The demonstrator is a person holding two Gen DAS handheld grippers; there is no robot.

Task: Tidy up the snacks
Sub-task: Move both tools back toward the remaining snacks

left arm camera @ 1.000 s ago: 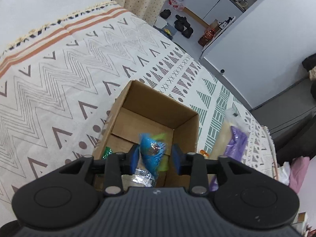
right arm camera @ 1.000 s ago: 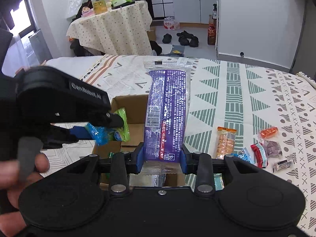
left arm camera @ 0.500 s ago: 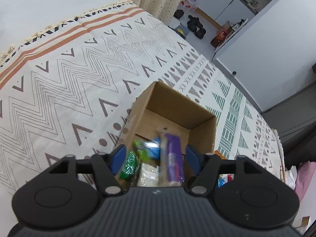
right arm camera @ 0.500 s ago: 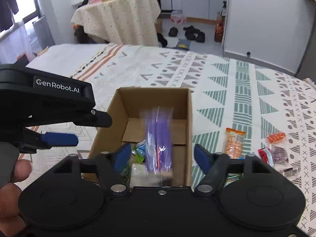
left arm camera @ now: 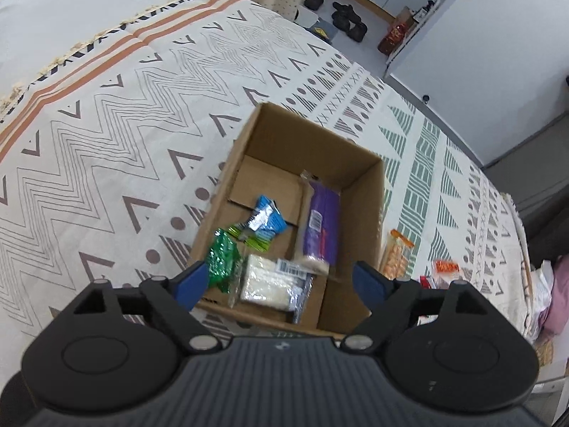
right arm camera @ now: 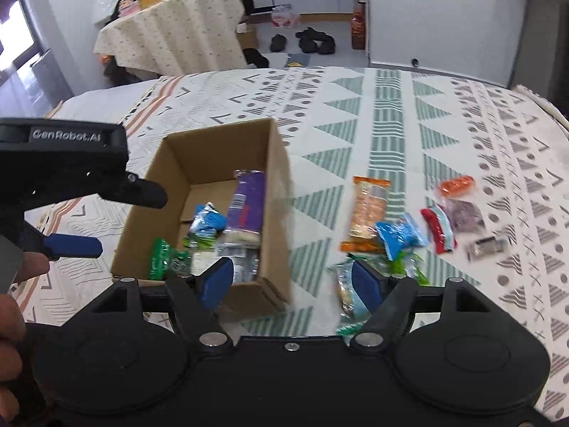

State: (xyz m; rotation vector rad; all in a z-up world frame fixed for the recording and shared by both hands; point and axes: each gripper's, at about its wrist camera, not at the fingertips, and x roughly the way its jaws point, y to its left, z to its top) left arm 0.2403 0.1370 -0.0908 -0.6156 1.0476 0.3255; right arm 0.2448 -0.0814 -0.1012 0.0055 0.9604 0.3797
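An open cardboard box point(left arm camera: 313, 135) stands on the patterned bedspread point(left arm camera: 106, 142). Inside lie a purple packet point(left arm camera: 320, 224), a blue packet point(left arm camera: 265, 219), a green foil packet point(left arm camera: 222, 259) and a white packet point(left arm camera: 270, 281). My left gripper point(left arm camera: 281, 281) hangs over the box's near side, its jaws opening with nothing gripped. My right gripper point(right arm camera: 291, 281) is open and empty above the box's right front corner point(right arm camera: 277, 178). To its right, loose snacks lie on the bedspread: an orange packet point(right arm camera: 368, 213), a blue one point(right arm camera: 400, 236), a red one point(right arm camera: 439, 229).
In the right wrist view the left gripper point(right arm camera: 117, 219) and a hand point(right arm camera: 14, 306) sit left of the box. Beyond the bed are a cloth-covered round table point(right arm camera: 170, 35), shoes on the floor point(right arm camera: 309, 41) and a white wall point(right arm camera: 444, 10).
Both grippers opened and let go: the blue packet and the purple packet dropped into the box. The right wrist view has swung right toward the loose snacks.
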